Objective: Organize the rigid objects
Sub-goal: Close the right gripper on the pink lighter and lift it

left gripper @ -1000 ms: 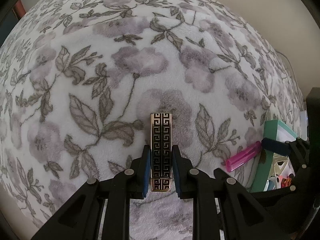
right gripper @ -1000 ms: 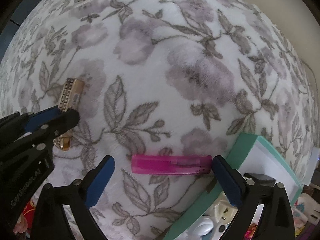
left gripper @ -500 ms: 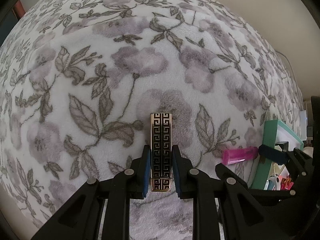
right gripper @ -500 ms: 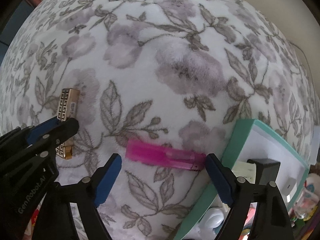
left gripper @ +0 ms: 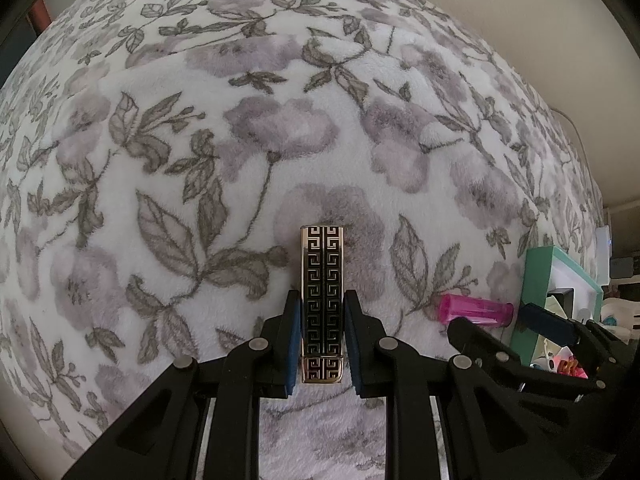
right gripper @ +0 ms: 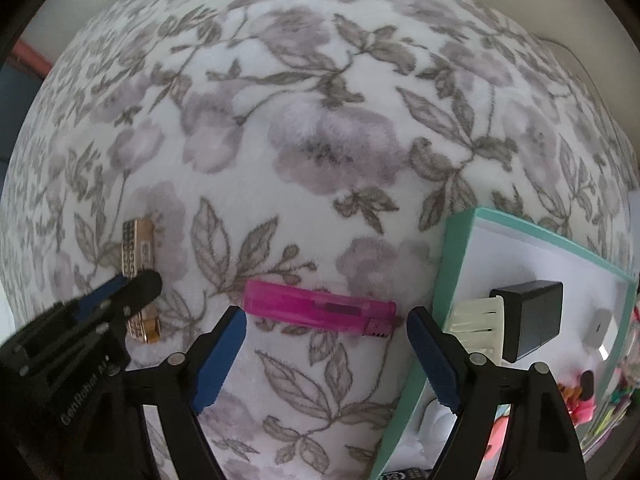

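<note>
My left gripper (left gripper: 322,312) is shut on a gold lighter with a black key pattern (left gripper: 322,280), which lies flat on the flowered blanket (left gripper: 280,140). The same lighter shows in the right wrist view (right gripper: 138,252) with the left gripper on it. A pink translucent lighter (right gripper: 320,308) lies crosswise on the blanket. My right gripper (right gripper: 326,328) is open, its blue pads to either side of the pink lighter and just short of it. The pink lighter also shows in the left wrist view (left gripper: 476,311).
A teal-rimmed white box (right gripper: 452,264) stands at the right, holding a black block (right gripper: 532,320), a white ribbed piece (right gripper: 478,320) and small items. Colourful clutter lies beyond its right edge. A pale wall runs behind the blanket.
My right gripper has moved forward and turned, so the pink lighter now sits nearer its open pads and the box fills more of the view. The left gripper has held still.
</note>
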Demonstrator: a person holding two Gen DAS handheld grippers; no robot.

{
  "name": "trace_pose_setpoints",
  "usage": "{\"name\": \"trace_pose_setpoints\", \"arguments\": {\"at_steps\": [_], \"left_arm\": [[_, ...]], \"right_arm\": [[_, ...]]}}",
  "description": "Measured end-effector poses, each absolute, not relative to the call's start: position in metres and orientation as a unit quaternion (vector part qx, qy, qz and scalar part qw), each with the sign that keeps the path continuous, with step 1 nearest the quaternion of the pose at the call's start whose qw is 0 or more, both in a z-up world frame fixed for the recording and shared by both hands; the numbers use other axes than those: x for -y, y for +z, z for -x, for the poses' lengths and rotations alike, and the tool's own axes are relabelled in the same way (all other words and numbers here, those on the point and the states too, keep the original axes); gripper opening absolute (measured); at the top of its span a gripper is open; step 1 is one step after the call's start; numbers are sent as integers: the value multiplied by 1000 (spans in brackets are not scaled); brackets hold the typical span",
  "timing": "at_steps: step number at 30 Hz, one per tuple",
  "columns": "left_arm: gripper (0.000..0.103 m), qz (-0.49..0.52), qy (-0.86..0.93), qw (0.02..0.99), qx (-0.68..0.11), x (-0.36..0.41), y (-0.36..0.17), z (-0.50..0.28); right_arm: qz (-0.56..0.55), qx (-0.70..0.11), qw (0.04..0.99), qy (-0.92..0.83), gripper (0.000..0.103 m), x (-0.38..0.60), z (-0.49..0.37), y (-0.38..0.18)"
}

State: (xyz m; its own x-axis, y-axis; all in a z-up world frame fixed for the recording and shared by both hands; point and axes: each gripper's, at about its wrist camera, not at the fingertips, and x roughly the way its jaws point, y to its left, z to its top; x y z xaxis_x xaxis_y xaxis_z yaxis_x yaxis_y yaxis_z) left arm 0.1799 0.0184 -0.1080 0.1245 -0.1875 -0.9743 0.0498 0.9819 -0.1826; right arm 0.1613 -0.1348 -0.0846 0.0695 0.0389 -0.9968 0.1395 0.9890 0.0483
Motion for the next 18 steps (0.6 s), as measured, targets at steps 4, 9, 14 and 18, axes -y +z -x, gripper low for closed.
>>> {"name": "trace_pose_setpoints", "arguments": {"at_steps": [4,9,14,18], "left_arm": [[21,62,-81,747,-657,-23,-108,-181],[22,50,-71,753,-653,-28,-105,-180],[21,49,-71,753,-652,-31,-102,-181],[22,50,-71,754,-651,-37,-100,-183]], "right_arm": [[-65,-684,725,-43,85,139,-168,-82],[-81,-683,724,-56,85,133,-176,-86],[-98,-681,723,-66,85,131,-178,-96],[-104,-673,728,-77,85,126,-182,-105]]}}
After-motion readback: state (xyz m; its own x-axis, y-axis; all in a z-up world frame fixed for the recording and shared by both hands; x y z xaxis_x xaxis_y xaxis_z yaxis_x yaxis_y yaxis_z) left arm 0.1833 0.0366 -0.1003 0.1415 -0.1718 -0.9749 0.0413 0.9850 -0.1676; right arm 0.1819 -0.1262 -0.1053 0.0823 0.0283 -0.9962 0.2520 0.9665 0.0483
